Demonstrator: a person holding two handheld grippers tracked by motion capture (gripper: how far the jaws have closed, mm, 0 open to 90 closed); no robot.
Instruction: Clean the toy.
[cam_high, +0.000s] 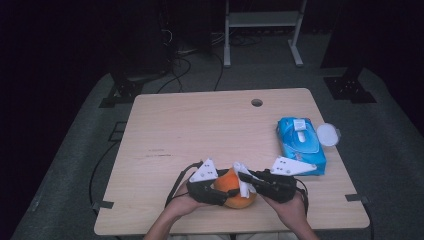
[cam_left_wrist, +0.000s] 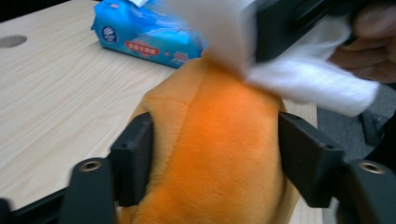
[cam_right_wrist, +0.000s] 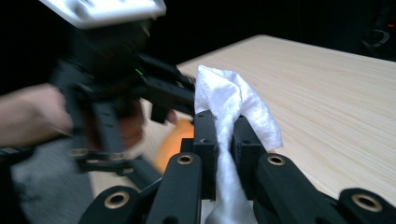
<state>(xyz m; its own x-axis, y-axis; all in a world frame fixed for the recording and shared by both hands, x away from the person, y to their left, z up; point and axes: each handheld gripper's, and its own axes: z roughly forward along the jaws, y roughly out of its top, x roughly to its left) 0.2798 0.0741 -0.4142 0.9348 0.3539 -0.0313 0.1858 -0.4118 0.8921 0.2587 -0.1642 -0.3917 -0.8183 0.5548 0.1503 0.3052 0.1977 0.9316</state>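
Observation:
An orange plush toy (cam_high: 231, 184) is held just above the wooden table (cam_high: 200, 125) near its front edge. My left gripper (cam_high: 220, 192) is shut on it; in the left gripper view both black jaws press into the sides of the plush (cam_left_wrist: 219, 140). My right gripper (cam_right_wrist: 224, 140) is shut on a crumpled white wipe (cam_right_wrist: 229, 98). That wipe (cam_high: 244, 180) rests against the top right of the toy. The wipe (cam_left_wrist: 308, 84) is blurred in the left gripper view. The right gripper view has the left gripper (cam_right_wrist: 116, 102) and a bit of the orange plush (cam_right_wrist: 175, 142) close by.
A blue pack of wipes (cam_high: 300, 145) lies at the table's right side, with a round white lid (cam_high: 327, 134) beside it. A cable hole (cam_high: 257, 102) sits near the far edge. Stands and cables are on the dark floor beyond.

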